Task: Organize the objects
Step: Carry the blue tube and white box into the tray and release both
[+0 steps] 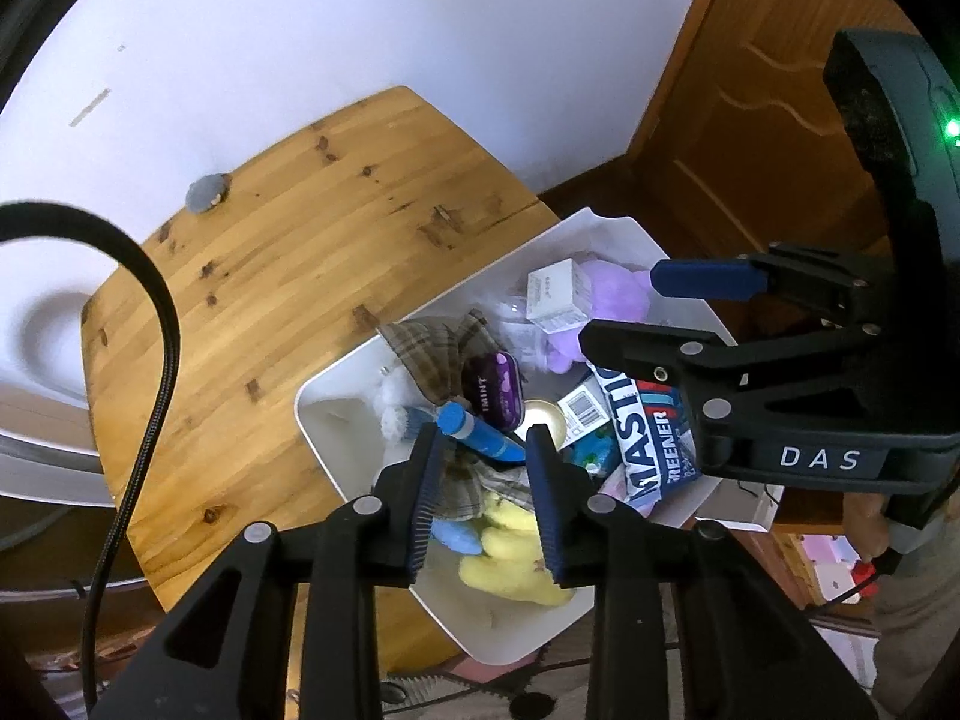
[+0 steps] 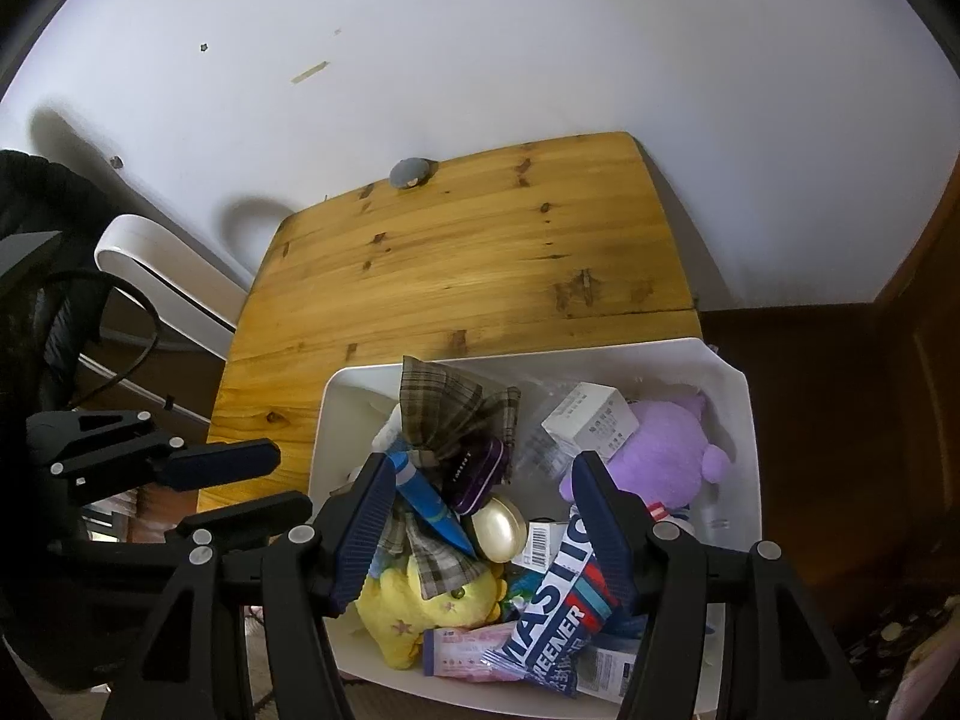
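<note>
Blue tube (image 1: 480, 435) lying on the heap in the white bin (image 1: 336, 420), just ahead of the left gripper (image 1: 483, 456), whose jaws are standing slightly apart with nothing between them, probably lining up a grasp. Right gripper (image 2: 489, 525) is hovering over the same heap, jaws apart, unloaded. The desk (image 1: 288, 276) is offering sorting space.

The wooden tabletop (image 2: 456, 264) lies bare except a small grey object (image 2: 410, 173) by the wall; the white bin (image 2: 741, 420) is crammed, its near-left corner alone free
</note>
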The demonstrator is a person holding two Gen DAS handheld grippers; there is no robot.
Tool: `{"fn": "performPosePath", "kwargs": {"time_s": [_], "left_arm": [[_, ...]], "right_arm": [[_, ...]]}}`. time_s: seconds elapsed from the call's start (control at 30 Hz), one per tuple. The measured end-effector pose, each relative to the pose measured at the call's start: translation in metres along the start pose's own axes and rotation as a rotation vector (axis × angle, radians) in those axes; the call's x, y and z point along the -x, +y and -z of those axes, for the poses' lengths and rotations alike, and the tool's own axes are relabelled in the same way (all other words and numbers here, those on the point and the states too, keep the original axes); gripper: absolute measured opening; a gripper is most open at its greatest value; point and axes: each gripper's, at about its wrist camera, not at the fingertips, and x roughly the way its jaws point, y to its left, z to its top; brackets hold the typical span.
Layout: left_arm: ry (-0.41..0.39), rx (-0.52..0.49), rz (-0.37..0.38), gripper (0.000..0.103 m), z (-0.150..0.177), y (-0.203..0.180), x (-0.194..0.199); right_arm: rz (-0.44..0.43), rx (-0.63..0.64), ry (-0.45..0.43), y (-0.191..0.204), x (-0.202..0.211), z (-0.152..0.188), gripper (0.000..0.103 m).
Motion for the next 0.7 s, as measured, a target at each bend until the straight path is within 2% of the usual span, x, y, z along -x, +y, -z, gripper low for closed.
{"fn": "performPosePath", "kwargs": {"time_s": [0.1, 0.47, 0.7], "left_arm": [[-0.018, -0.002, -0.010, 0.040, 0.002, 0.002, 0.005], [-0.068, -0.017, -0.056, 0.040, 0.012, 0.011, 0.022], [-0.111, -0.004, -0.103, 0.040, 0.022, 0.032, 0.042]], "right_arm": [[0.007, 0.008, 0.001, 0.002, 0.000, 0.000, 0.062], [0.020, 0.034, -0.002, 0.015, 0.004, -0.001, 0.063], [0.030, 0.071, -0.011, 0.031, 0.010, -0.006, 0.063]]}}
